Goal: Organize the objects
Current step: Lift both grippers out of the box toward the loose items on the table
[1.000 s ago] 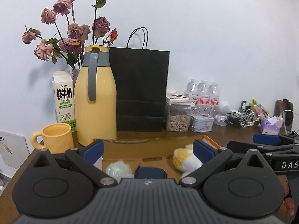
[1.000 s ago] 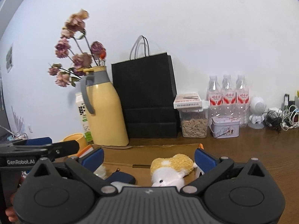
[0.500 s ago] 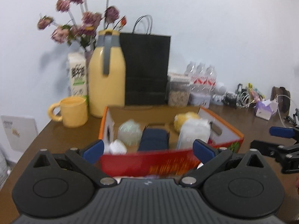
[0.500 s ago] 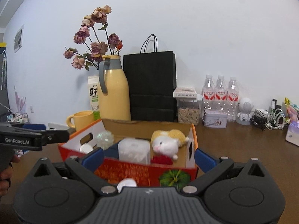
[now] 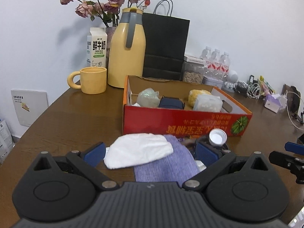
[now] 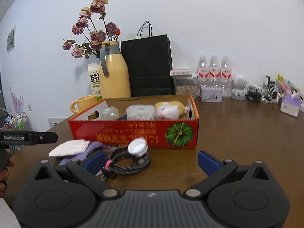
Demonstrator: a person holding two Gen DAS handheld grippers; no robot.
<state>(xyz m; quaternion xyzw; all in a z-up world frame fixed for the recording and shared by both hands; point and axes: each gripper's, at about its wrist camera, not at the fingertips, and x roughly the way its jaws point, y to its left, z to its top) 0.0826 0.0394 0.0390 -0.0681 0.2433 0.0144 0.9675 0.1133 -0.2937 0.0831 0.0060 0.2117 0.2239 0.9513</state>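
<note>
A red cardboard box [image 5: 186, 119] [image 6: 133, 131] stands on the brown table and holds a plush toy [image 6: 169, 111], a clear container [image 6: 140, 112], a dark pouch [image 5: 171, 102] and a bag [image 5: 148, 95]. In front of it lie a white cloth [image 5: 138, 152] [image 6: 69, 147], a purple cloth [image 5: 167, 165] [image 6: 89, 150], a coiled black cable [image 6: 129, 161] and a white bottle cap [image 5: 217, 137] [image 6: 137, 147]. My left gripper [image 5: 150, 152] is open above the cloths. My right gripper [image 6: 151, 158] is open, low over the table by the cable.
Behind the box stand a yellow jug [image 5: 126, 49], a yellow mug [image 5: 91, 79], a milk carton [image 5: 96, 47], dried roses [image 6: 91, 28], a black paper bag [image 5: 163, 45], a jar [image 6: 185, 85], water bottles [image 6: 213, 74] and a tin [image 6: 210, 94]. Cables [image 6: 262, 94] clutter the right.
Both grippers have pulled back from over the box toward the table's front edge. The cloths, cable and cap in front of the box have come into view.
</note>
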